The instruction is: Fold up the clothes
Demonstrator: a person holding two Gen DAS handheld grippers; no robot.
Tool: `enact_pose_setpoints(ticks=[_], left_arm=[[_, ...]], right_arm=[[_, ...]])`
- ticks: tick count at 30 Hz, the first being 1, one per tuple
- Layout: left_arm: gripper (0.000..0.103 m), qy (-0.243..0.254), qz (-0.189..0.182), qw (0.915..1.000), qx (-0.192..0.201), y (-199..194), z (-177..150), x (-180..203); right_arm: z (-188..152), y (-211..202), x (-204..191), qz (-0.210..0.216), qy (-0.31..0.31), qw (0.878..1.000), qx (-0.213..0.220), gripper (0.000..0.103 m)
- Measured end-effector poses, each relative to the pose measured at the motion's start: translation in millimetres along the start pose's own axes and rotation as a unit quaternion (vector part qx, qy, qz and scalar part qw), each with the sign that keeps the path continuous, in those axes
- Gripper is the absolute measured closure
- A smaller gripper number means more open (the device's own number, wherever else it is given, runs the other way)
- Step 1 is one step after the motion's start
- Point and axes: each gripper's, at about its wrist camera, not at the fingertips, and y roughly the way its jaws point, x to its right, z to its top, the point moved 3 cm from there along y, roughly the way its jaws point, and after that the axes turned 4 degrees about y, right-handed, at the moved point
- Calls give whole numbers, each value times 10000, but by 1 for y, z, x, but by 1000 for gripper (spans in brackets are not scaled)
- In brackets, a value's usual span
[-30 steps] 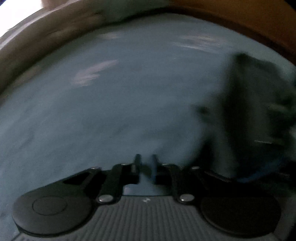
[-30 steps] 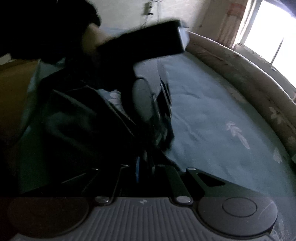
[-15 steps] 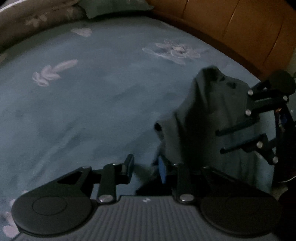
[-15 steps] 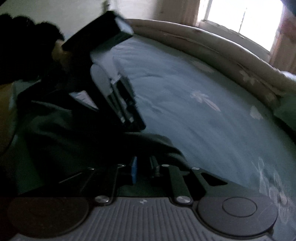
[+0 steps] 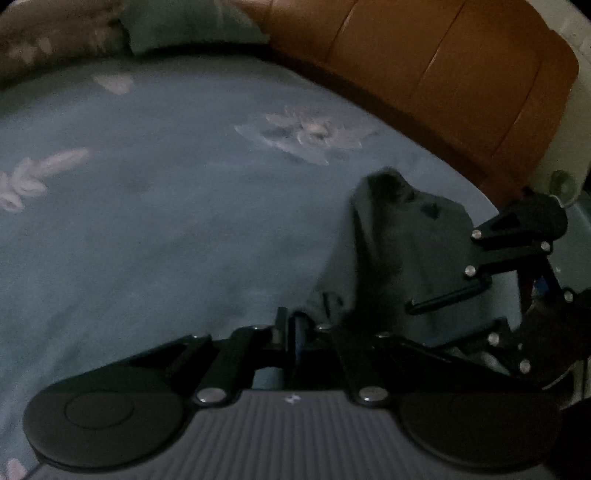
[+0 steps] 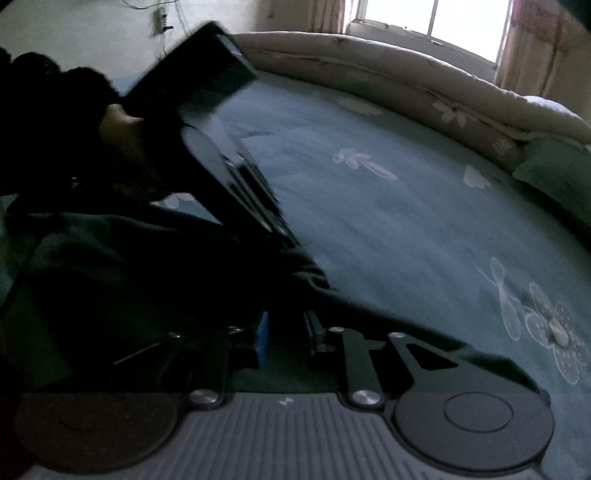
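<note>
No legible text, label, brand name, number or sign is found in either view. The only marking noted is a small pale emblem on the ribbed grey housing of the left gripper (image 5: 295, 334) and a like one on the right gripper (image 6: 286, 334); both are too small and blurred to read. The bedsheet (image 5: 166, 229) carries flower and leaf prints only, no lettering.

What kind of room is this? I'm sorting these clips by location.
Most likely a bedroom. A wide bed sheet with a flower print, a rolled quilt along its far edge under a window, and a wooden headboard all suggest a bed.
</note>
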Motion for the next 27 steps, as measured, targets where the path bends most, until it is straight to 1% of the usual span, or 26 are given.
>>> enact_pose_setpoints(ticks=[3, 4, 5, 6, 7, 8, 9, 10, 11, 12, 14, 15, 16, 17, 18, 19, 20, 21, 22, 23, 24, 26, 27], left_arm=[[101, -203, 391, 9985, 330, -16, 0, -9], [100, -224, 481, 9979, 371, -19, 1, -11], [99, -210, 563, 9975, 363, -20, 3, -12], [93, -207, 711, 9967, 343, -21, 3, -15], [96, -211, 904, 9952, 316, -22, 2, -18], [96, -279, 1042, 9938, 262, -24, 2, -23], [96, -468, 1065, 9930, 222, -29, 2, -31], [96, -688, 1095, 9912, 295, -37, 2, -37], [98, -813, 1106, 9896, 426, -48, 2, -37], [98, -834, 995, 9899, 564, -60, 3, -33], [95, -753, 628, 9920, 801, -76, 5, -17], [89, -731, 390, 9935, 779, -75, 3, -8], [84, -729, 141, 9949, 678, -71, 0, 0], [83, -727, -107, 9956, 575, -66, -4, 9], [83, -739, -262, 9960, 425, -60, -10, 15], [81, -723, -152, 9970, 230, -51, -18, 15], [80, -681, 93, 9976, 26, -42, -27, 14], [85, -787, 348, 9962, -109, -38, -34, 9], [87, -992, 608, 9930, -199, -36, -40, 0], [87, -1248, 727, 9894, -133, -40, -43, -8], [87, -1474, 759, 9862, 25, -51, -43, -14], [84, -1578, 713, 9845, 282, -74, -42, -13], [79, -1586, 630, 9845, 400, -83, -40, -9]], right_arm=[[-4, 1, 7, -55, 137, 9999, -24, 79], [-5, 3, 9, -78, 171, 9998, -31, 79], [-5, 4, 11, -100, 205, 9997, -38, 79], [-6, 5, 13, -124, 239, 9996, -47, 79], [-6, 7, 14, -155, 269, 9995, -69, 79], [-7, 8, 15, -186, 297, 9993, -91, 79], [-7, 8, 16, -221, 319, 9992, -115, 79], [-8, 8, 18, -254, 347, 9990, -140, 79], [-9, 8, 20, -282, 379, 9988, -134, 78], [-10, 7, 22, -302, 415, 9986, -130, 78], [-14, 5, 27, -293, 563, 9979, -139, 76], [-16, 5, 30, -298, 645, 9974, -145, 76], [-18, 5, 33, -300, 734, 9967, -153, 76], [-20, 6, 38, -294, 859, 9957, -169, 76], [-20, 9, 44, -291, 989, 9945, -181, 76], [-20, 12, 50, -289, 1113, 9932, -192, 76], [-21, 11, 53, -290, 1200, 9921, -201, 76], [-23, 11, 56, -295, 1279, 9911, -212, 76], [-25, 9, 58, -325, 1309, 9906, -237, 75], [-27, 7, 60, -365, 1337, 9900, -270, 75], [-32, 5, 63, -454, 1352, 9892, -340, 74], [-41, 0, 69, -627, 1399, 9869, -498, 74], [-46, -4, 73, -705, 1442, 9855, -553, 74]])
